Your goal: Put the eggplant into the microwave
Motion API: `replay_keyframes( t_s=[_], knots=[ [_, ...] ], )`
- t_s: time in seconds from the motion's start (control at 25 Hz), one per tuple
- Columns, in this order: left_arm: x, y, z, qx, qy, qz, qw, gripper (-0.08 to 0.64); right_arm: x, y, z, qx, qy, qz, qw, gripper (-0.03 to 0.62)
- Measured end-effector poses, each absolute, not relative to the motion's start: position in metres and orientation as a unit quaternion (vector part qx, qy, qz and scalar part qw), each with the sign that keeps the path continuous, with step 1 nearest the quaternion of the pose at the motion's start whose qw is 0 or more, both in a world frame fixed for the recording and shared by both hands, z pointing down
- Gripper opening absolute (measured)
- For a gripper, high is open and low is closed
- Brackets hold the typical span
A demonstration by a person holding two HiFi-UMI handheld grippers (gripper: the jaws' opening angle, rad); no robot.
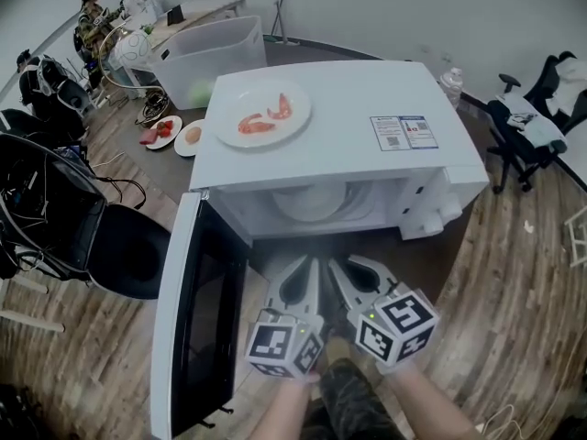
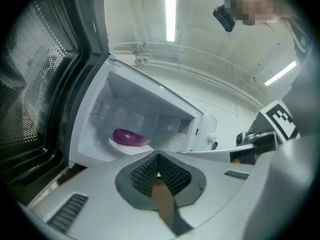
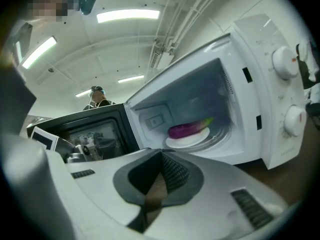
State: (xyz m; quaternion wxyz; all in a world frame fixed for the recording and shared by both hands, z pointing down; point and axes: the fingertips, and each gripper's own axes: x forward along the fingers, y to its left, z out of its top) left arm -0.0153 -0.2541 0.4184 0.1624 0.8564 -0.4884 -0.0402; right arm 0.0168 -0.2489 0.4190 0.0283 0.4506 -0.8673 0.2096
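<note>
Left gripper (image 2: 158, 155) & right gripper (image 3: 161, 154): jaws together, nothing between, lower centre. Eggplant (image 3: 189, 129) lies on plate (image 3: 186, 142) inside open microwave (image 1: 339, 99), mid-frame.

The eggplant (image 3: 187, 130) lies on a plate (image 3: 182, 142) inside the microwave (image 1: 348, 99), whose door (image 1: 193, 319) stands open to the left. A second plate (image 1: 229, 110) sits on the left of the microwave's top. A bin (image 1: 206, 58) stands behind it, far left. The left gripper (image 1: 308, 266) and right gripper (image 1: 343, 266) are side by side, near, before the opening.
</note>
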Motion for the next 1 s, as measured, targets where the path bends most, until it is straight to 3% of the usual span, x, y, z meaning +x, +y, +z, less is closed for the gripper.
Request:
replay_keyframes(
  t_s=[1.0],
  knots=[
    [-0.016,-0.109,0.388,0.881,-0.444,-0.033,0.158,0.0,0.003,-0.1,0.386,0.441,-0.876,0.184,0.064,-0.003]
  ],
)
